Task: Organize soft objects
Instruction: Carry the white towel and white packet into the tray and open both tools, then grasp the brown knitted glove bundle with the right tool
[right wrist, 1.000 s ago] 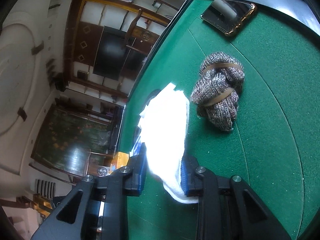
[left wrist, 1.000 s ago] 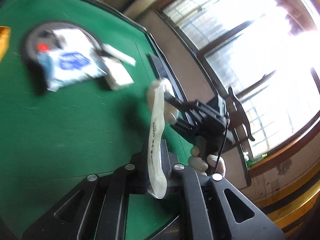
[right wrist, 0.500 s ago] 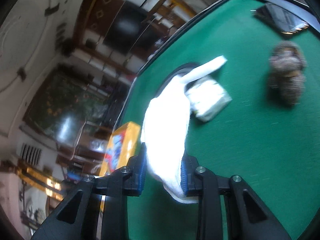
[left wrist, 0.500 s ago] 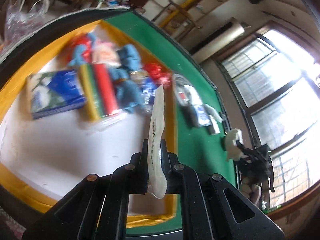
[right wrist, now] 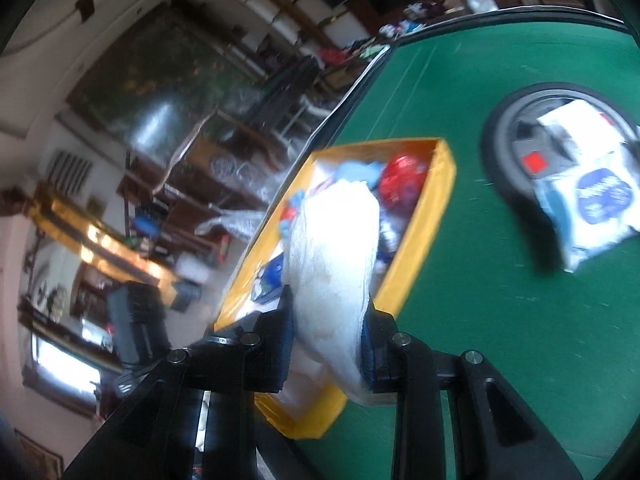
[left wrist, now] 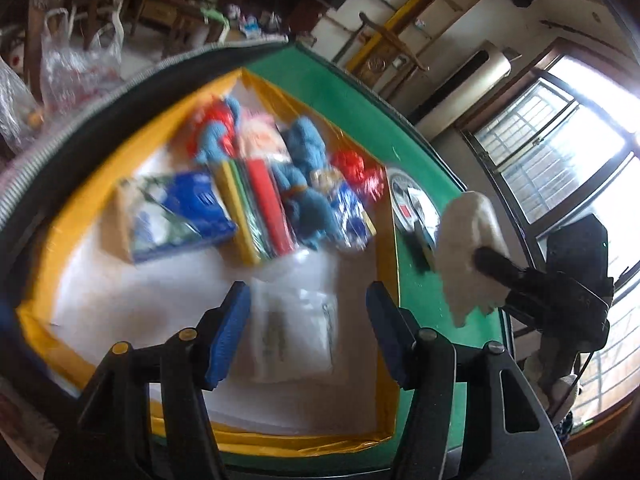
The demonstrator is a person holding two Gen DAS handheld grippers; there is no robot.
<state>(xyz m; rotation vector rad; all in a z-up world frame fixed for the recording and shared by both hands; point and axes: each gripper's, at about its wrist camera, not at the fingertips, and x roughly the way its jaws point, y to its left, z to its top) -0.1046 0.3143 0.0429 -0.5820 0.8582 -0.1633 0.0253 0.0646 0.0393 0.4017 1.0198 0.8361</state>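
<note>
Since a second ago, left gripper [left wrist: 308,330] swung over the yellow-rimmed box [left wrist: 386,264]; jaws just opened, flat clear packet of gloves [left wrist: 294,334] released, lying on the white floor at the near side, nothing pinched. Right gripper [right wrist: 326,340] clenched on white gauzy cloth wad [right wrist: 334,256], near the box's right rim. Risk: limp cloth could drape over the rim when let go, or land on the slick packet. Far side: fuzzy blue plush [left wrist: 306,184], glossy packs.
</note>
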